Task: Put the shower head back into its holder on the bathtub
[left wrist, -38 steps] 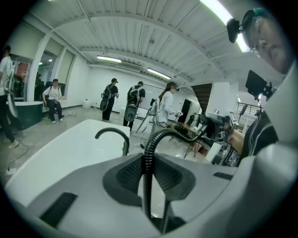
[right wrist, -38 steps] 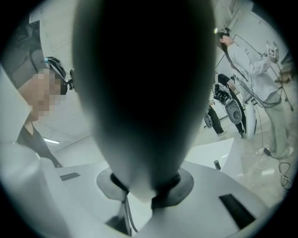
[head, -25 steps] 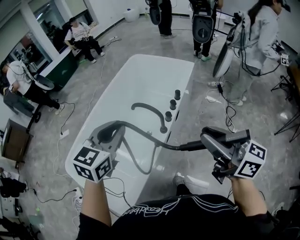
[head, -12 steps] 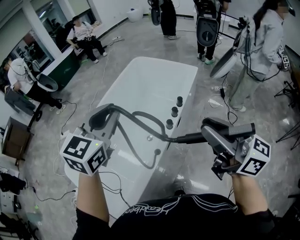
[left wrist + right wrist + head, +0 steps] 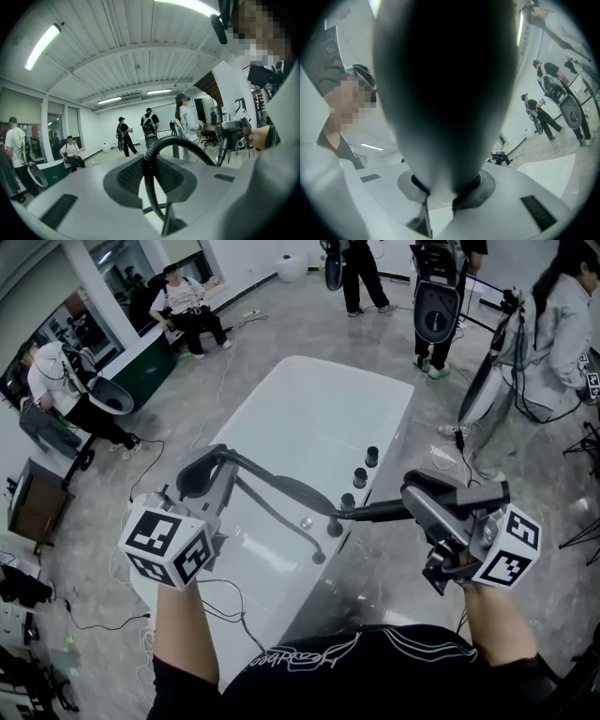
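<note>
Both grippers sit higher and closer to the tub than a second ago. The left gripper point(image 5: 208, 479) has carried its loop of hose up and to the left in the head view. The right gripper point(image 5: 417, 507) has brought the shower head in from over the floor to the tub's rim. Left fingers are closed on the black ribbed flexible hose point(image 5: 149, 164), which stands upright between the pads, then arches over and away to the right. Right fingers are clamped on the dark grey stick-shaped shower head point(image 5: 375, 510). In the right gripper view it fills the middle of the frame, pinched where it narrows. In the head view the shower head lies roughly level, out of any holder, with its hose end pointing left. That end is just beside the nearest of three dark round knobs point(image 5: 359, 474) on the right rim of the white oval bathtub point(image 5: 323, 364). A curved grey spout point(image 5: 305, 495) reaches over the basin from that rim, and the hose crosses it. A second run of hose drops from the left gripper to a small dark fitting point(image 5: 319, 559) on the near rim. Which rim fitting is the holder cannot be told. On the grey marbled floor point(image 5: 206, 399) around the tub are a seated person point(image 5: 183, 301) and standing people point(image 5: 361, 273) at the far end.
</note>
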A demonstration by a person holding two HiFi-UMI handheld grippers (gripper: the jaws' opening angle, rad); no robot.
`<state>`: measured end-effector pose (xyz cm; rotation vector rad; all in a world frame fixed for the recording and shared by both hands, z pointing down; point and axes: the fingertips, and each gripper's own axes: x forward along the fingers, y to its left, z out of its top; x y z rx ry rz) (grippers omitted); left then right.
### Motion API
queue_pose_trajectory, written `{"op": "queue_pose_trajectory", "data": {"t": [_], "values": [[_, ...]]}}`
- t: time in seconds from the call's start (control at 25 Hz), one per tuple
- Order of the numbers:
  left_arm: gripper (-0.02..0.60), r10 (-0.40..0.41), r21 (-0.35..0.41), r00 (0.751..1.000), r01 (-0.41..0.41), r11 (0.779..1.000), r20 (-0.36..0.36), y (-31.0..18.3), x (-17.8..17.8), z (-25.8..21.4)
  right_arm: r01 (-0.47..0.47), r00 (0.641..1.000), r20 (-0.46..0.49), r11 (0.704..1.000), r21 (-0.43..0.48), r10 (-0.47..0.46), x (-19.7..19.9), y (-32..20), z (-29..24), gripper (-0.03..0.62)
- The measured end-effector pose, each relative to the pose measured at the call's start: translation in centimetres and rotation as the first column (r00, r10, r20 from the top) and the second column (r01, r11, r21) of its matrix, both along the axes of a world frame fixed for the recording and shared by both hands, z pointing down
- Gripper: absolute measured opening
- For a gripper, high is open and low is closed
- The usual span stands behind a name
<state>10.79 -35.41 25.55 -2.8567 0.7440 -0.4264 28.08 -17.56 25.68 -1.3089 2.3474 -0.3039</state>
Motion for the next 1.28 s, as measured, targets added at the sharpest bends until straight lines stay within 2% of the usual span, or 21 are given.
{"op": "queue_pose_trajectory", "data": {"t": [0.32, 0.48, 0.72, 0.88, 1.28], "values": [[0.063, -0.029, -0.146, 0.999, 0.026, 0.989, -0.018, -1.2, -0.9, 5.9, 0.019, 0.999, -0.03, 0.997, -0.07, -0.021, 0.4, -2.9, 3.2, 0.092], [0.063, -0.053, -0.249, 0.998, 0.041, 0.968, -0.039, -1.6, -2.1, 8.9, 0.021, 0.999, -0.022, 0.994, -0.107, -0.024, 0.2, -3.7, 4.2, 0.092], [0.063, -0.056, -0.357, 0.998, 0.039, 0.933, -0.038, -0.9, -2.2, 13.9, 0.004, 1.0, -0.002, 0.99, -0.14, -0.005, 0.9, -3.1, 5.2, 0.092], [0.063, -0.067, -0.443, 0.997, 0.044, 0.896, -0.037, -0.1, -1.3, 19.1, -0.007, 1.0, 0.012, 0.987, -0.163, 0.009, 2.0, -3.1, 6.4, 0.092], [0.063, -0.061, -0.526, 0.998, 0.067, 0.848, 0.029, 1.5, -0.3, 28.0, -0.012, 1.0, 0.019, 0.982, -0.187, 0.015, 1.9, -2.9, 7.7, 0.092]]}}
